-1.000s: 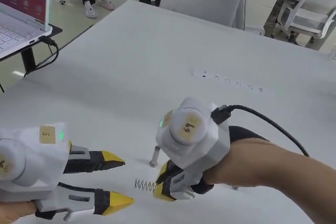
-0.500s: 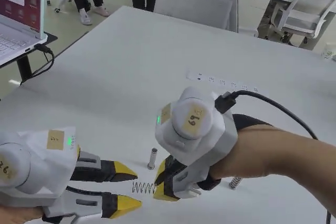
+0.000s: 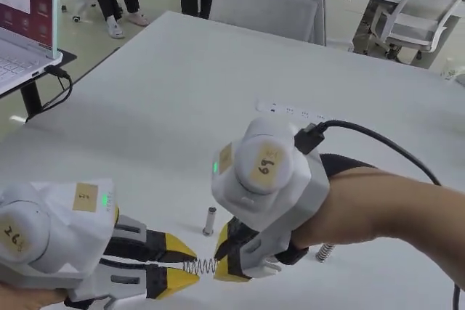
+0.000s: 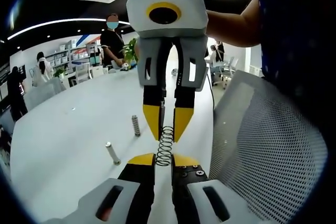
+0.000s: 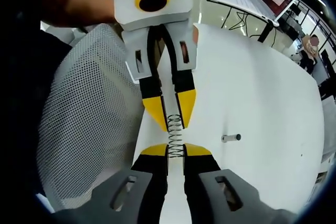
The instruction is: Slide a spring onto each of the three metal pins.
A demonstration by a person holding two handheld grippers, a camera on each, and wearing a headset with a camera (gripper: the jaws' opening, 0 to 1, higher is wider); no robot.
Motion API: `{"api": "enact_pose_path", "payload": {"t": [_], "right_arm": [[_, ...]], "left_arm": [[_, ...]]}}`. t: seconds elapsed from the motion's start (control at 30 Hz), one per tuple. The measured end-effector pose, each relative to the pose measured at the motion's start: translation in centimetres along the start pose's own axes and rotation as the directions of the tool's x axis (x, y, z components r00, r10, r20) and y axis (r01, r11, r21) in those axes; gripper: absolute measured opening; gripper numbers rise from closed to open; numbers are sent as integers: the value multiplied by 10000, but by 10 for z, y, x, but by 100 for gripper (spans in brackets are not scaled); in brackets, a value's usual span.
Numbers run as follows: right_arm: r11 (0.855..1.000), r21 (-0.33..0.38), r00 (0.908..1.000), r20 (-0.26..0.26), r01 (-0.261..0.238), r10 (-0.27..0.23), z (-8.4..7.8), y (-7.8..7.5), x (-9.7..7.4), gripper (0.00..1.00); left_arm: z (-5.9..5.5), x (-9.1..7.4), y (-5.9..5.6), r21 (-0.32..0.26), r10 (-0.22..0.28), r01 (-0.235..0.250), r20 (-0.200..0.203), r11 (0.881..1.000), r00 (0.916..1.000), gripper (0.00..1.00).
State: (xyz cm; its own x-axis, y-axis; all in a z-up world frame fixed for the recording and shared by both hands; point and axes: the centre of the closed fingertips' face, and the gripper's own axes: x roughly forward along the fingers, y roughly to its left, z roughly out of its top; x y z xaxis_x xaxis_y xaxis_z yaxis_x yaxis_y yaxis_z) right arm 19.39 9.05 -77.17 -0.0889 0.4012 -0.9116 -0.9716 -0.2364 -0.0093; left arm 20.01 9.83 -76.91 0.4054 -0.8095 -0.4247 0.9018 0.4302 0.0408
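Hanging just nearer the person than the short upright silver metal pin (image 3: 210,221), a thin coiled steel spring (image 4: 165,142) is clamped at one end by the left gripper (image 4: 164,159), at the other by the right gripper (image 5: 176,150); another small spring (image 3: 323,253) lies right of that pin

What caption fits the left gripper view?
Left claw and right claw pinch opposite ends of a thin coiled metal spring over white table.

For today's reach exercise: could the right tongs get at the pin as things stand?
Probably yes: the pin stands close beside the right tongs, nothing between, though they hold the spring.
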Motion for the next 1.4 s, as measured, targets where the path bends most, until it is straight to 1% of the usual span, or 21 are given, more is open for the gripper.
{"api": "enact_pose_path", "payload": {"t": [0.2, 0.3, 0.53, 0.6, 0.73, 0.8, 0.87, 0.9, 1.03, 1.07, 1.2, 1.27, 1.4], "right_arm": [[9999, -105, 9998, 196, -77, 79, 0, 1, -5, 8], [10000, -37, 9994, 348, -56, 58, 1, -1, -7, 8], [9998, 124, 9974, 699, -154, 145, 1, -3, -7, 9], [9996, 176, 9976, 669, -202, 190, -1, -2, -5, 9], [9998, 143, 9974, 703, -139, 129, -3, -3, -3, 9], [9997, 167, 9973, 714, -189, 176, -3, -2, -3, 9], [9998, 140, 9970, 761, -129, 118, -1, -3, -5, 8], [9998, 160, 9969, 780, -133, 120, 0, -2, -7, 8], [9999, 151, 9959, 903, 56, -69, 6, -3, -13, 8], [9999, 102, 9954, 949, 123, -132, 9, -2, -15, 8], [9999, 143, 9923, 1230, 94, -111, 21, 0, -23, 8], [9998, 145, 9924, 1218, 133, -150, 22, 0, -23, 8], [9998, 161, 9923, 1232, 78, -97, 27, 1, -23, 8]], "left_arm": [[5, -1, -2, 140, -70, 66, 250, 9999, 9997, 2], [7, -1, -2, 96, -102, 99, 383, 9999, 9992, 2], [10, -1, -1, 62, -83, 80, 483, 9999, 9988, 2], [11, -2, -1, 33, -91, 89, 541, 10000, 9985, 2], [11, -3, 0, 54, -50, 47, 536, 10000, 9985, 2], [11, -3, 0, 27, -71, 69, 561, 10000, 9984, 2], [11, -3, 0, 21, -27, 26, 599, 10000, 9982, 2], [12, -3, -1, -31, -22, 24, 665, 10000, 9978, 2], [12, -4, 1, -22, 67, -66, 721, 10000, 9974, 2], [12, -4, 2, -20, 75, -74, 726, 10000, 9973, 2], [11, -5, 2, -26, 113, -112, 736, 9999, 9972, 2], [12, -5, 2, -69, 137, -132, 788, 9999, 9968, 2], [13, -5, -1, -9, 131, -131, 724, 9999, 9973, 2]]}}
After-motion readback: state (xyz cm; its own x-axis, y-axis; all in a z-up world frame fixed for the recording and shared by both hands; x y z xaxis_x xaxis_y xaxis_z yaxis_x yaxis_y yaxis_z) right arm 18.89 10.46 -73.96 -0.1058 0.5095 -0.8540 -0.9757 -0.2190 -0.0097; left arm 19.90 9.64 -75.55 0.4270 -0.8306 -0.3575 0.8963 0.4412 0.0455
